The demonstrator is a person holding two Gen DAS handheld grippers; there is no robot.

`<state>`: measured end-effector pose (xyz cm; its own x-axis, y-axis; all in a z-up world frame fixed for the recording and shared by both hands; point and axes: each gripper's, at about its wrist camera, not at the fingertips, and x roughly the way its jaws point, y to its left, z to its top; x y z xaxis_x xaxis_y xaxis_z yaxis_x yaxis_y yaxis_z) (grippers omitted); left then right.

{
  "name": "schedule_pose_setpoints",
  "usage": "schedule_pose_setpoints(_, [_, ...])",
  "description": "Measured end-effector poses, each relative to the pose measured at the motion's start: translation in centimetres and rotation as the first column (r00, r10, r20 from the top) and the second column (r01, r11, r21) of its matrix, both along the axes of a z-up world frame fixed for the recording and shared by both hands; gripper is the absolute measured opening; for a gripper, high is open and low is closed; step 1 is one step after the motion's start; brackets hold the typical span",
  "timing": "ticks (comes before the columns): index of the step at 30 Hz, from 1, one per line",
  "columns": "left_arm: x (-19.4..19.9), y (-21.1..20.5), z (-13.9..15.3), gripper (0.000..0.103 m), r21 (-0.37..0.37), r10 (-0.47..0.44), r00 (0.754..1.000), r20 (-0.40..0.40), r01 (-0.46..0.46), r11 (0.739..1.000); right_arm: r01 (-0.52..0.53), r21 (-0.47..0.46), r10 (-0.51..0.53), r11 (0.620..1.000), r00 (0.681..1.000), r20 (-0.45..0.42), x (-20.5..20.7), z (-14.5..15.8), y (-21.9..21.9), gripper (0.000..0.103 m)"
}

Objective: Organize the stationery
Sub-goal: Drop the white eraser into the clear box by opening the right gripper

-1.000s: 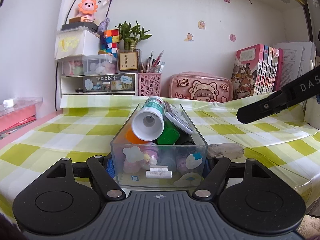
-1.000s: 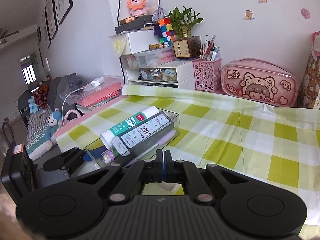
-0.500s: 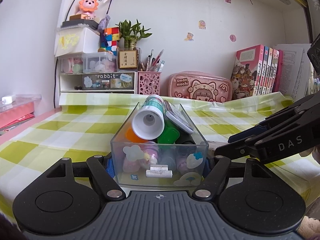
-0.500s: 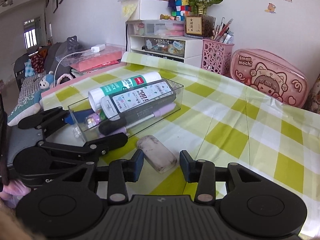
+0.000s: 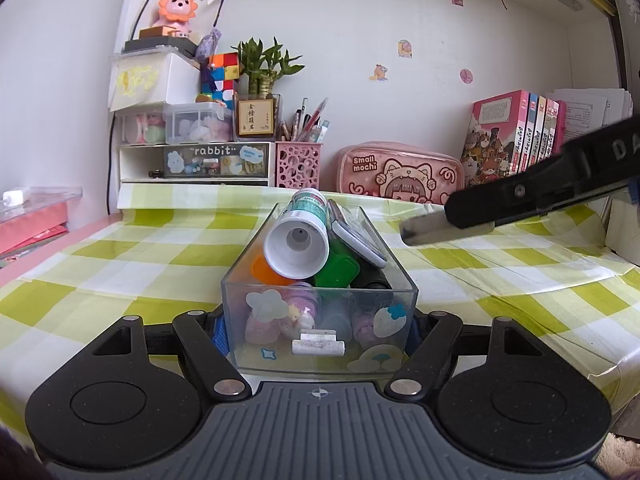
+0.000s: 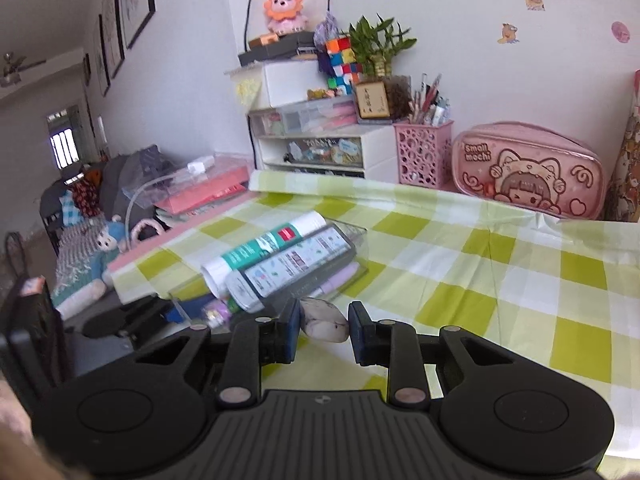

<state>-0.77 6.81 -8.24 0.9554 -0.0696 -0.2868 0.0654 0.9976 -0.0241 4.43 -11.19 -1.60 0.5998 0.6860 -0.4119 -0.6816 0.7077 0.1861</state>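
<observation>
Because the clear box [image 5: 320, 312] is already piled with a glue stick [image 5: 298, 236] and markers, the left gripper [image 5: 319, 334] clamps its near end between both fingers, probably to steady it on the checked cloth [image 5: 120, 264]; the right gripper [image 5: 520, 196] enters from the far right, above the box.

From the right wrist, the right gripper [image 6: 324, 330] holds a grubby eraser [image 6: 323, 319] between narrowed fingers, lifted just right of the box [image 6: 352, 236], apparently for dropping in.

The left wrist view sits low, close behind the clear box [image 5: 320, 300], facing the back wall; the right wrist view looks across the counter [image 6: 500, 280] from the box's right, sharing it
</observation>
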Motion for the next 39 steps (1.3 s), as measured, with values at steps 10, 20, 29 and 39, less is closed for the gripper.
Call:
schedule_pose_setpoints(10, [0.0,0.0,0.0,0.073,0.000,0.000,1.000,0.000,0.000,1.000,-0.217,-0.125,0.222,0.968,0.975,0.027,-1.2,1.8,5.3,0.029])
schedule_pose_setpoints(20, [0.1,0.0,0.0,0.073,-0.001,0.000,1.000,0.000,0.000,1.000,-0.208,-0.194,0.207,0.959,0.978,-0.026,-0.4,1.5,6.8,0.029])
schedule_pose_setpoints(29, [2.2,-1.5,1.1,0.073,0.043,0.027,0.995,-0.095,-0.023,0.999,-0.137,-0.129,0.137,0.982,0.991,-0.011,0.4,2.8,5.0,0.042])
schedule_pose_setpoints(39, [6.0,-4.2,3.0,0.073,0.083,0.049,0.966,-0.254,-0.029,0.996,0.163,-0.014,-0.163,0.987,0.984,-0.070,3.4,2.4,-1.6,0.068])
